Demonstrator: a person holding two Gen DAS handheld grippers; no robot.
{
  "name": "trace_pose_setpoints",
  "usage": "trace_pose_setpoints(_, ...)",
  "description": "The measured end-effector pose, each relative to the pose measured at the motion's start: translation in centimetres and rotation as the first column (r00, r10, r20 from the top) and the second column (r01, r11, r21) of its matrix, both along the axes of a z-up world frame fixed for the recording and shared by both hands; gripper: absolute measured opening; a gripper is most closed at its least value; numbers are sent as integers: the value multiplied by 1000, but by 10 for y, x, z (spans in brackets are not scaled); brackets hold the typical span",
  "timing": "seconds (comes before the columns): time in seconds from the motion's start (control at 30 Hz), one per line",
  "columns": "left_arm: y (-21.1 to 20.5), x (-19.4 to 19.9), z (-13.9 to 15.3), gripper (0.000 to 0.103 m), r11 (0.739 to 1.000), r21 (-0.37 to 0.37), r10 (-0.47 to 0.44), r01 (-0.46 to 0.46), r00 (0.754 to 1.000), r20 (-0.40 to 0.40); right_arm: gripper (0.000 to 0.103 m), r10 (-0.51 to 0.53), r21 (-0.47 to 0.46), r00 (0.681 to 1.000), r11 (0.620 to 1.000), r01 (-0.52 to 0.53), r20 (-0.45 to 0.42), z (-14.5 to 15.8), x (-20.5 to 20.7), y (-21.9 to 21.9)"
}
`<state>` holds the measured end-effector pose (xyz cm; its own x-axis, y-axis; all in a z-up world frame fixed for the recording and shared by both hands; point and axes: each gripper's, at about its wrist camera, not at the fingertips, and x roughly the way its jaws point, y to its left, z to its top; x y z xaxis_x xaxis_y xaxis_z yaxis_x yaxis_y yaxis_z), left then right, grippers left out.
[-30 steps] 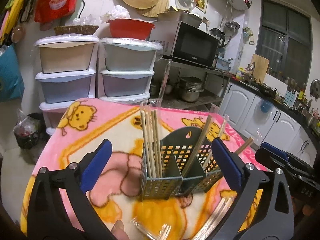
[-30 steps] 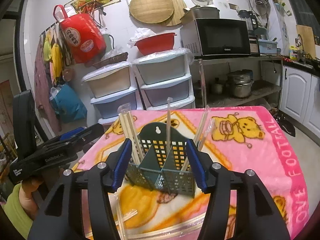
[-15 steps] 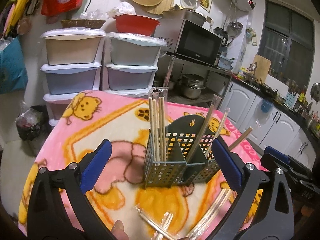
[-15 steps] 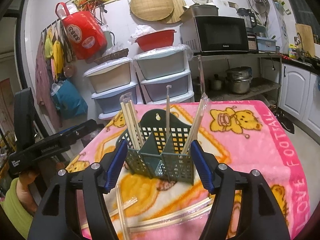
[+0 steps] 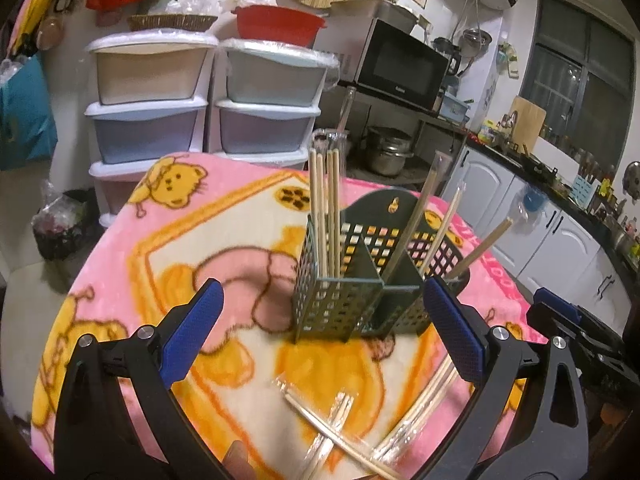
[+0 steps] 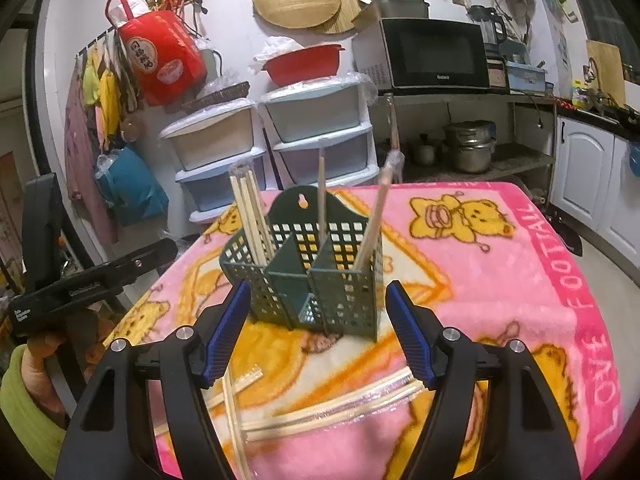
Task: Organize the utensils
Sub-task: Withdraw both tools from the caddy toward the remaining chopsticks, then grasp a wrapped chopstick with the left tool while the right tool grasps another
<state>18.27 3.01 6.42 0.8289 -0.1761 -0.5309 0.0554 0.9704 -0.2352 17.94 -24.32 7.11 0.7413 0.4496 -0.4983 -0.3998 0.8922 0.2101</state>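
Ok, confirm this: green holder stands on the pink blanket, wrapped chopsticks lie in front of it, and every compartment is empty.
Not empty. The right wrist view shows chopsticks standing in the green holder. The rest holds: it stands on the pink blanket, and wrapped chopsticks lie in front.

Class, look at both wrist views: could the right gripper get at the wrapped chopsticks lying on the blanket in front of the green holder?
Probably yes. The right gripper is open and empty, and the wrapped chopsticks lie bare just below it, with the green holder farther back.

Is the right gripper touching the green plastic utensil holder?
Apart. The right wrist view shows blanket between the right gripper and the green plastic utensil holder.
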Motion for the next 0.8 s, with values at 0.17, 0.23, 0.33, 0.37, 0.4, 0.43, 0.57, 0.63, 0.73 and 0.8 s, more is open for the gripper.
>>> trace_pose_setpoints(0.17,2,-2,-15,92,1000,-10,-11,10,999,-52,68,-15,-5,1000,1000,15,-25,-10,-1,-7)
trace_pose_setpoints(0.23,3,-4,-21,92,1000,-14,-14,13,997,-72,68,-21,-7,999,1000,21,-37,-14,-2,-10)
trace_pose_setpoints(0.33,4,-5,-32,92,1000,-24,-19,17,994,-105,68,-31,-8,998,1000,30,-56,-21,-2,-13)
trace_pose_setpoints(0.37,4,-5,-36,92,999,-28,-20,16,993,-118,68,-34,-8,998,999,34,-62,-23,-3,-15)
trace_pose_setpoints(0.4,5,-5,-41,92,999,-36,-25,20,991,-133,68,-37,-9,997,999,37,-69,-26,-3,-16)
trace_pose_setpoints(0.43,4,-6,-44,92,999,-40,-29,23,989,-143,68,-38,-10,996,999,38,-74,-27,-4,-17)
trace_pose_setpoints(0.57,5,-6,-56,92,998,-50,-35,27,983,-180,68,-50,-17,994,999,48,-102,-37,-6,-21)
trace_pose_setpoints(0.63,6,-6,-62,92,998,-63,-39,26,979,-200,68,-54,-18,992,998,53,-116,-42,-7,-24)
trace_pose_setpoints(0.73,6,-6,-71,92,997,-75,-45,29,973,-225,68,-61,-23,989,998,59,-137,-50,-7,-26)
trace_pose_setpoints(0.8,7,-6,-78,92,995,-90,-55,34,968,-247,68,-66,-26,986,998,63,-150,-55,-8,-28)
